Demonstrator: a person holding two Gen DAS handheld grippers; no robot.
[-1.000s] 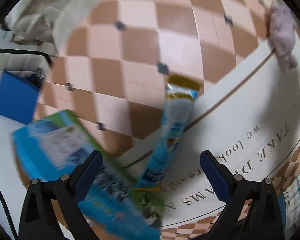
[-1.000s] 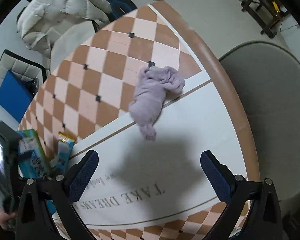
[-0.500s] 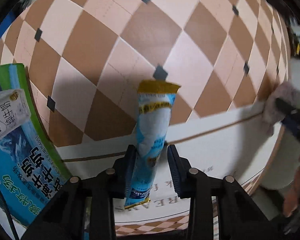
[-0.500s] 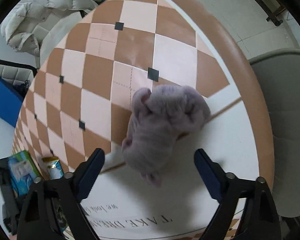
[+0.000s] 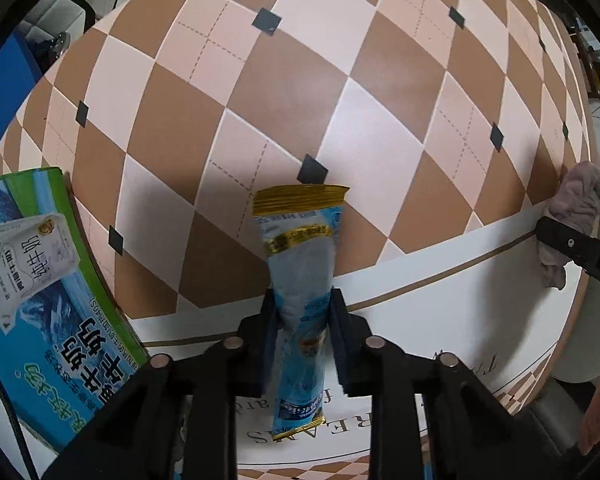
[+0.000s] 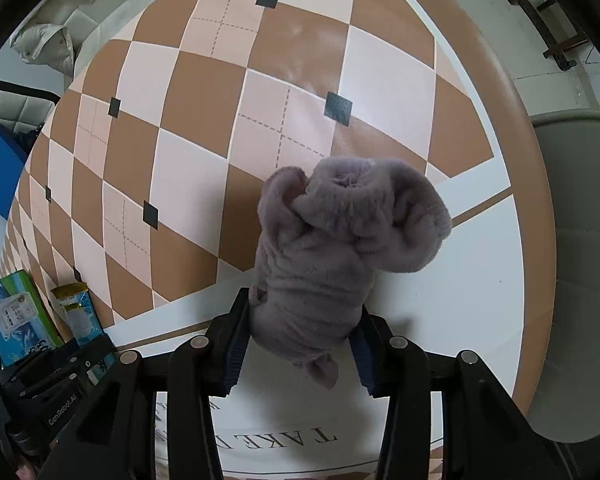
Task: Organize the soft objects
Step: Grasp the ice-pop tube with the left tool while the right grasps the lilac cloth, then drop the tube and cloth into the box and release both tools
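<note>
Both tongs have gone from wide open 1 s ago to clamped now. We read that as 2 grasps made at once.

Left gripper: pads pinch the blue packet at about mid-length. The packet stands upright at frame centre, gold crimped end pointing up the frame, lower end hanging below the pads over the white band of the table. 0.5 s ago the pads were just shy of the packet; now they squeeze it, the film creasing at the pinch.

Right gripper: narrow, pads pressed into the lower part of the purple cloth, which bulges above them at frame centre. 0.5 s ago the pads stood wide on either side. We cannot tell whether either item is off the table yet.

The milk carton lies at lower left of the left view, just beside the packet and untouched.

Our read: pick phase done for both soft items, next is lift and carry to wherever they get grouped. The cloth is held by a low fold only, so it may droop or slip.
</note>
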